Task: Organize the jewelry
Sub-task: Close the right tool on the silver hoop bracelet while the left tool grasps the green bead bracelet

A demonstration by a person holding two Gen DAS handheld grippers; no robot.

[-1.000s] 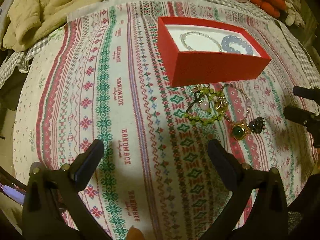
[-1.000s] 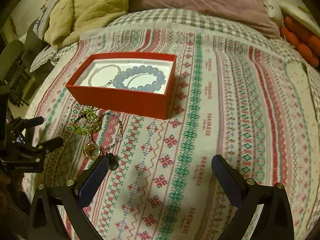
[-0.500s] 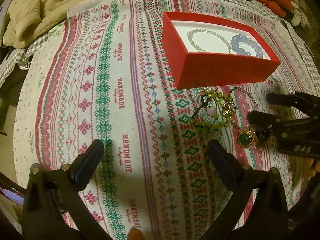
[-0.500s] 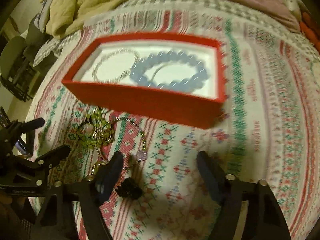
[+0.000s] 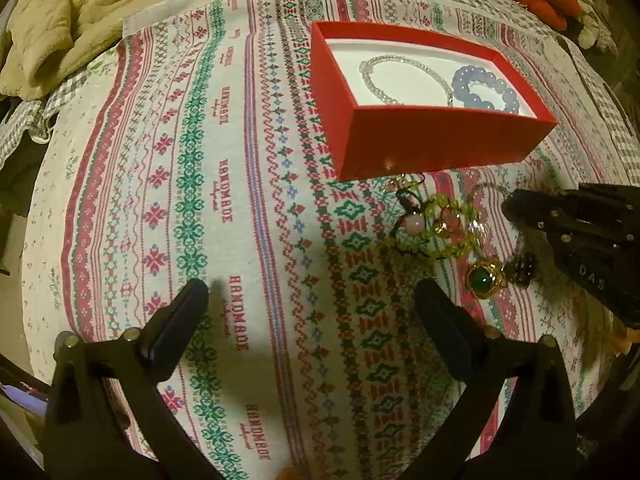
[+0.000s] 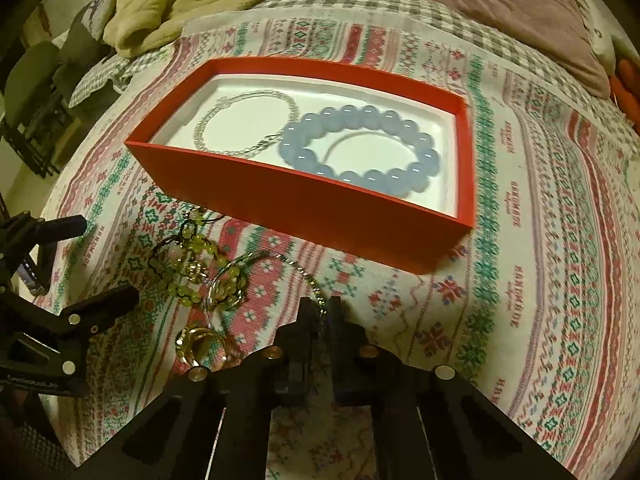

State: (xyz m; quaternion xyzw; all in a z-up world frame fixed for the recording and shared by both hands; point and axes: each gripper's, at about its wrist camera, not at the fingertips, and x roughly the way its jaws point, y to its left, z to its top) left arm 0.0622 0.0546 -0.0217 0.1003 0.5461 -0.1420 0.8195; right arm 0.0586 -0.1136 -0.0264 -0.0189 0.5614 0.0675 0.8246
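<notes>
Hovering wide open over bare patterned cloth at the left, the left gripper held nothing. Right of it, near the red box, lay a tangled jewelry pile: a green bead bracelet, a green-stone pendant and a thin chain. The right gripper had just clenched on that chain, which ran between its pads. Light and limp, the chain would likely snag its neighbours; a slow lift seemed wise. Farther right, a blue bead bracelet already lay inside the box.
</notes>
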